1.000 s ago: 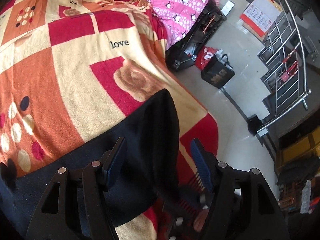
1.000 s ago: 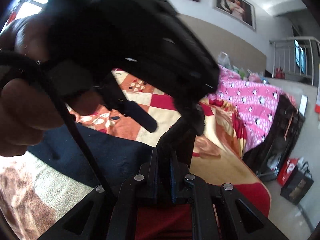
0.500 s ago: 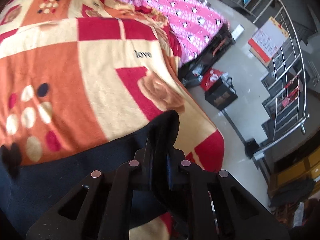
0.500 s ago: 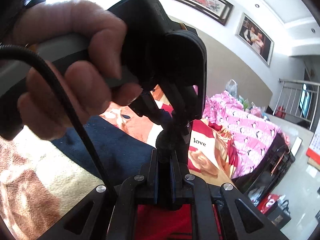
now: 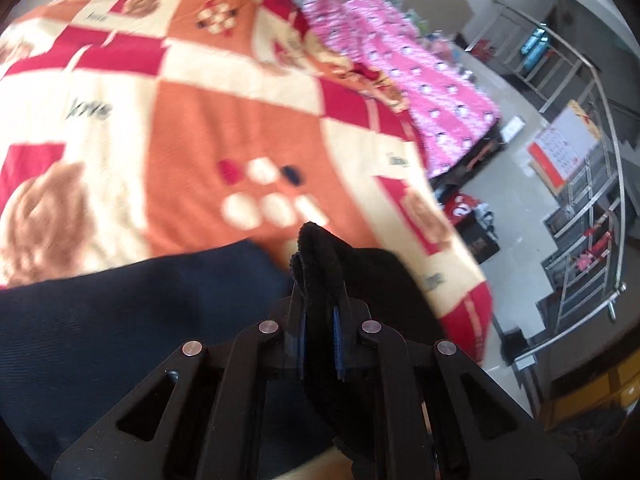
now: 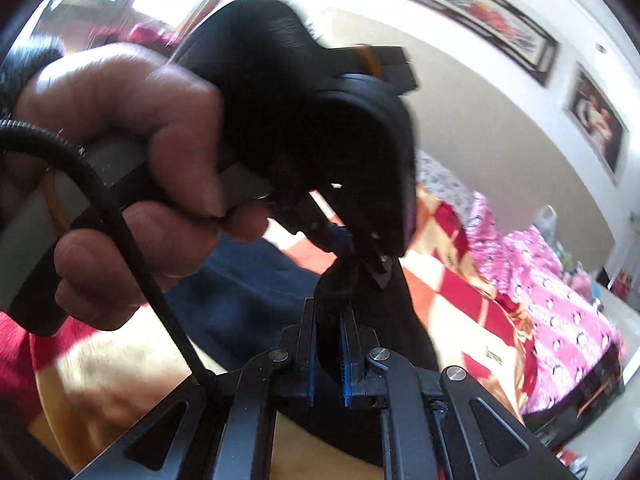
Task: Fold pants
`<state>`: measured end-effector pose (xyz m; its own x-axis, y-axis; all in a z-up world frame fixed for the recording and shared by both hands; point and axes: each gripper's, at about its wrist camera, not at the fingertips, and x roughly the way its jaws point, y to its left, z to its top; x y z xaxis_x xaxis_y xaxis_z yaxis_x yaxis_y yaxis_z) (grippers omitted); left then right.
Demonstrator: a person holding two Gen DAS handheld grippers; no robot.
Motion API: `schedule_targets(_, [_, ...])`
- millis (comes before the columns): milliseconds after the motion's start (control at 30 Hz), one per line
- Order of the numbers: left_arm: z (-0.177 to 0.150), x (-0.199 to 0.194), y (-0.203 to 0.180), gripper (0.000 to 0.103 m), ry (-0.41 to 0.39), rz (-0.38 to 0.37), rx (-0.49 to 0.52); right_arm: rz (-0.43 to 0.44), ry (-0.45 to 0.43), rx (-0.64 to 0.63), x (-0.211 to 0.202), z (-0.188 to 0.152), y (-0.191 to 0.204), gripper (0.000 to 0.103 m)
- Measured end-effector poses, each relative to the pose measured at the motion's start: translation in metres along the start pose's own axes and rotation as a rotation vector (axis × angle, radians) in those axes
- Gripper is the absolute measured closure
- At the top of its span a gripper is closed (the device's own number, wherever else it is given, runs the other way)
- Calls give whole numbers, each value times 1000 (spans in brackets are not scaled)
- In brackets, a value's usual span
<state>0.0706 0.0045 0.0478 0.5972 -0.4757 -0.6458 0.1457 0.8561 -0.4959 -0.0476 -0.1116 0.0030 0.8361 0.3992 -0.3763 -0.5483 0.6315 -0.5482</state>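
We hold pants [image 5: 120, 312] edge lifted; left gripper [image 5: 319, 316] clamped on it; right gripper [image 6: 329, 340] likewise; next, carry fold across blanket [image 5: 192, 120].

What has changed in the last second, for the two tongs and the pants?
The left tongs, open around a raised fold of the dark pants one second ago, have closed on it. The view over the patterned blanket has shifted, so the left hand and both tongs have moved, carrying the cloth along. The right tongs stayed shut on the pants throughout.
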Motion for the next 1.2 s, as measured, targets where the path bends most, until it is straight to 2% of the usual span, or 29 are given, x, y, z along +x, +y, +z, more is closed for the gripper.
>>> schedule_targets(100, [-8, -7, 12, 94, -20, 16, -8, 27, 31, -13, 11, 8, 18, 94])
schedule_targets(233, [-11, -12, 23, 94, -44, 14, -19, 51, 31, -21, 12, 14, 26, 94])
schedule_targets(467, [-17, -3, 42, 93, -14, 30, -63, 97, 54, 11, 21, 9, 28, 94])
schedule_targets(533, [-21, -2, 44, 87, -16, 42, -71, 112, 64, 29, 24, 5, 27, 94])
schedule_targets(700, [-26, -5, 59, 84, -57, 10, -144, 116, 29, 44, 22, -3, 32, 89])
schedule_targets(767, [-25, -13, 61, 84, -83, 42, -166, 138, 12, 69, 18, -4, 29, 85])
schedule_targets(867, [-22, -32, 53, 78, -165, 159, -173, 212, -3, 124, 8, -5, 17, 73])
schedule_targets(900, [-22, -38, 50, 78, -193, 187, -174, 243, -15, 155, 2, -5, 11, 57])
schedule_targets(933, [-21, -45, 47, 78, -225, 204, -176, 274, -36, 192, -6, -6, 2, 45])
schedule_targets(967, [-21, -50, 43, 78, -254, 218, -176, 299, -66, 223, -15, -8, -8, 42])
schedule_targets(1067, [-25, -56, 16, 76, -323, 218, -118, 320, -132, 285, -38, -12, -40, 42])
schedule_targets(1133, [-31, -50, -9, 63, -326, 197, -24, 326, -159, 321, -46, -17, -68, 42])
schedule_targets(1200, [-43, -37, -34, 61, -312, 189, 99, 322, -167, 351, -49, -24, -100, 41])
